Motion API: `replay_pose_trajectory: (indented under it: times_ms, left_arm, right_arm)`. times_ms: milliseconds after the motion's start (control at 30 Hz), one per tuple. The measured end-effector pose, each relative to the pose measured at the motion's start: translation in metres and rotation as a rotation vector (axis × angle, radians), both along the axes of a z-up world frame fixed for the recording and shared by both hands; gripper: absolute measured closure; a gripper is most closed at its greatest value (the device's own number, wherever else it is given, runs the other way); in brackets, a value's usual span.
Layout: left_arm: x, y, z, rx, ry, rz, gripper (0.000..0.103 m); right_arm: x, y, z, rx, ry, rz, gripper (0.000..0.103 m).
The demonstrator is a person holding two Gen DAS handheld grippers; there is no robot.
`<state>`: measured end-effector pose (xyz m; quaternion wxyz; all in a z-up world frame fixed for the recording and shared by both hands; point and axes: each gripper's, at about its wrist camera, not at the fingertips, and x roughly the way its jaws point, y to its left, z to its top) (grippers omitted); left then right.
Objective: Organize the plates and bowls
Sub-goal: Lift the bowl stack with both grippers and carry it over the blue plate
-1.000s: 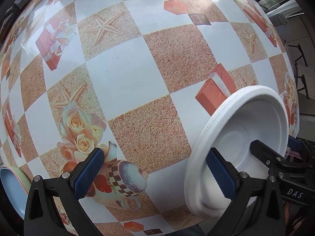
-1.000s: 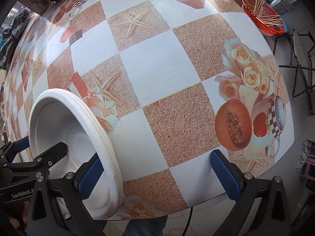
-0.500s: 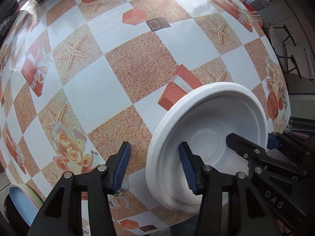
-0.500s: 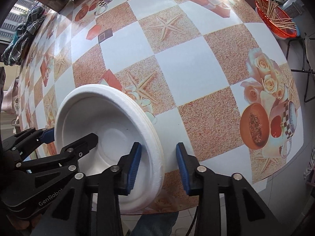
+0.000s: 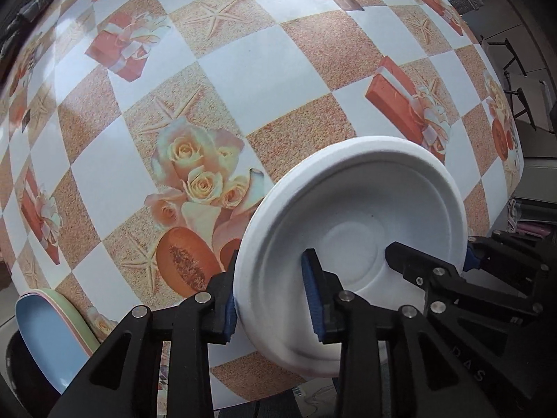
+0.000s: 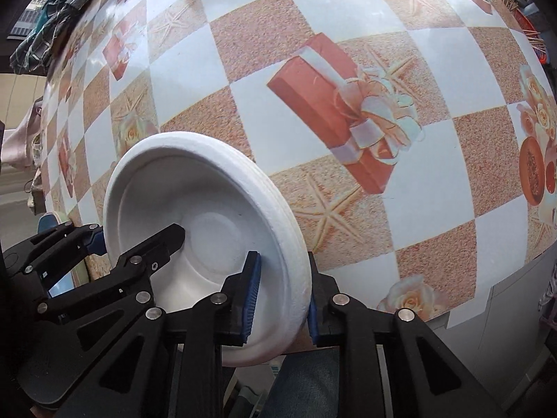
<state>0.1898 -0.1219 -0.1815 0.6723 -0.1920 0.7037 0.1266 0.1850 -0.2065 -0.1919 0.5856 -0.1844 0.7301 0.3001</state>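
Behind both tools' pads, the white plates' point(image 5: 351, 216) rims — count unclear.

left tongs point(image 5: 271, 299): clamped | right tongs point(image 6: 282, 296): clamped, facing left tongs

It looked like a home dining area; a checked tablecloth point(image 5: 243, 52) printed with roses and gift boxes covered the table; folding chairs point(image 5: 518, 80) stood beside it; clothes point(image 6: 45, 24) hung nearby.
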Motion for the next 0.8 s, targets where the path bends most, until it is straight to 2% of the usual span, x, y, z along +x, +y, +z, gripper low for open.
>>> replay_pose_trajectory:
  times_ms: [267, 400, 433, 533, 700, 733, 800]
  left_arm:
    - [-0.054, 0.037, 0.000, 0.022, 0.016, 0.087, 0.066]
    - [-0.073, 0.041, 0.000, 0.013, 0.015, 0.121, 0.066]
    - [-0.062, 0.039, 0.004, 0.011, 0.015, 0.122, 0.066]
    - [-0.062, 0.042, 0.004, 0.000, 0.019, 0.114, 0.066]
    - [-0.080, 0.051, 0.007, -0.025, 0.011, 0.114, 0.066]
    - [-0.064, 0.060, 0.005, -0.028, 0.011, 0.114, 0.066]
    - [-0.073, 0.061, 0.007, -0.036, 0.007, 0.117, 0.066]
  right_arm:
    - [-0.057, 0.052, 0.001, -0.013, 0.021, 0.153, 0.076]
    - [-0.081, 0.066, 0.002, -0.032, 0.025, 0.206, 0.075]
    - [-0.086, 0.067, 0.003, -0.038, 0.026, 0.209, 0.075]
    - [-0.096, 0.068, 0.003, -0.061, 0.059, 0.188, 0.075]
    - [-0.116, 0.066, 0.010, -0.076, 0.080, 0.193, 0.075]
    - [-0.120, 0.064, 0.012, -0.079, 0.079, 0.198, 0.075]
    - [-0.145, 0.074, 0.021, -0.081, 0.071, 0.201, 0.075]
